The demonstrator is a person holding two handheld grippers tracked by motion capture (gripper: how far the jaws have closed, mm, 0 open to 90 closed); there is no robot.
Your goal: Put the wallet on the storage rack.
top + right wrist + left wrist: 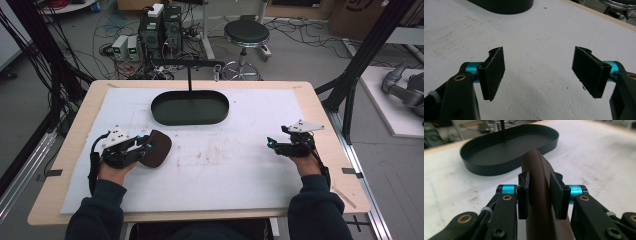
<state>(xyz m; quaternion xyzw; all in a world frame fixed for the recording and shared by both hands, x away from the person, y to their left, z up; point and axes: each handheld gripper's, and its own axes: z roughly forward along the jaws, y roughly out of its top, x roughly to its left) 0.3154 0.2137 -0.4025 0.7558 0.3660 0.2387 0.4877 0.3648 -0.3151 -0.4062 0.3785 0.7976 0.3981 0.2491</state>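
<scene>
A brown, rounded, flat case [159, 148] is clamped between the pads of my left gripper [145, 146] at the left of the white sheet. In the left gripper view the brown case [536, 165] runs up between the two black pads, with my left gripper [540, 192] shut on it, and its far end points toward the black oval tray [486, 168]. My right gripper [271, 144] rests over the right side of the sheet. In the right gripper view my right gripper [540, 70] stands open, with bare white sheet between the pads.
The black oval tray [190, 119] lies at the back middle of the white sheet [240, 170], with a thin black T-shaped stand [189, 75] rising behind it. A stool [246, 34], computers and cables stand on the floor beyond the table. The tray's edge [506, 7] shows at top left.
</scene>
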